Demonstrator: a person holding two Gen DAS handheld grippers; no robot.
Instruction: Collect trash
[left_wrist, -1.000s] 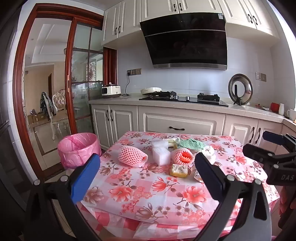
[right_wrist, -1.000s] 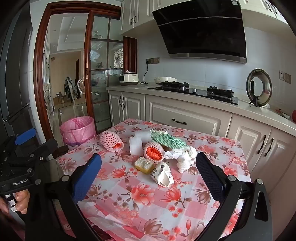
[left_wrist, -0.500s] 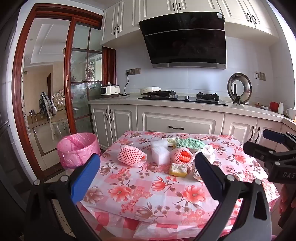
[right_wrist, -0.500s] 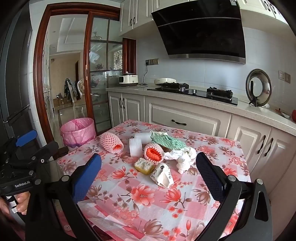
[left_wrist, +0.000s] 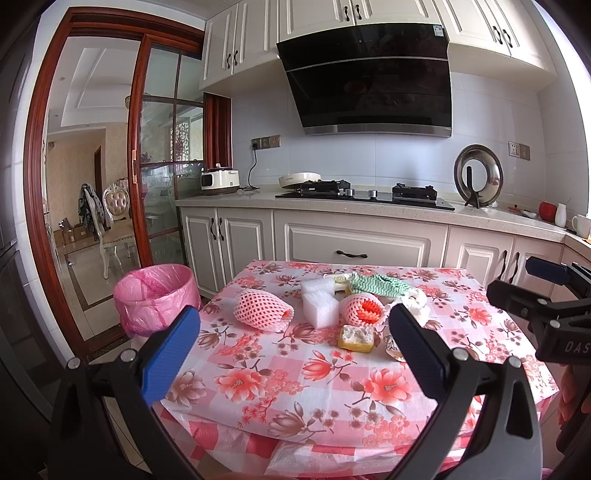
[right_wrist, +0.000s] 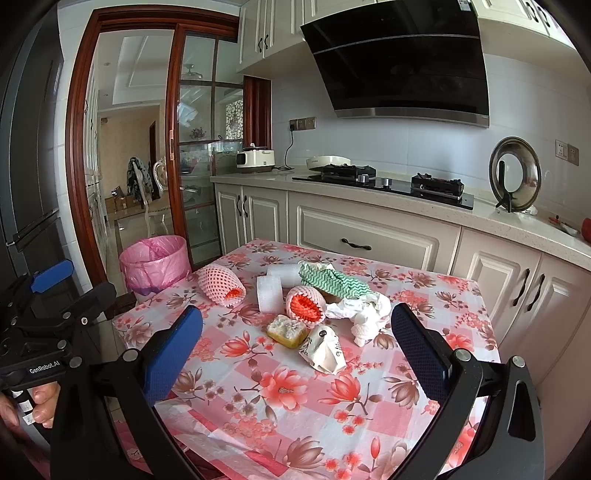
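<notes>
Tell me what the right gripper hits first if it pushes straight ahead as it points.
Probably the crumpled paper wrapper, with the yellow sponge just beyond; the right gripper is open, and depth is uncertain.

Trash (left_wrist: 354, 314) on table (left_wrist: 295, 398); bin (left_wrist: 155, 297) left of it

Range hood (left_wrist: 369, 81): black, slanted, on the far wall above the hob.
Gas hob (left_wrist: 364, 192): on the far counter, centre.
Pot lid (left_wrist: 478, 173): upright on a stand, far right on the counter.
White cooker (left_wrist: 220, 181): far left end of the counter, plugged in.
Sliding door (left_wrist: 162, 177): red-brown frame, glass panes, far left.
</notes>
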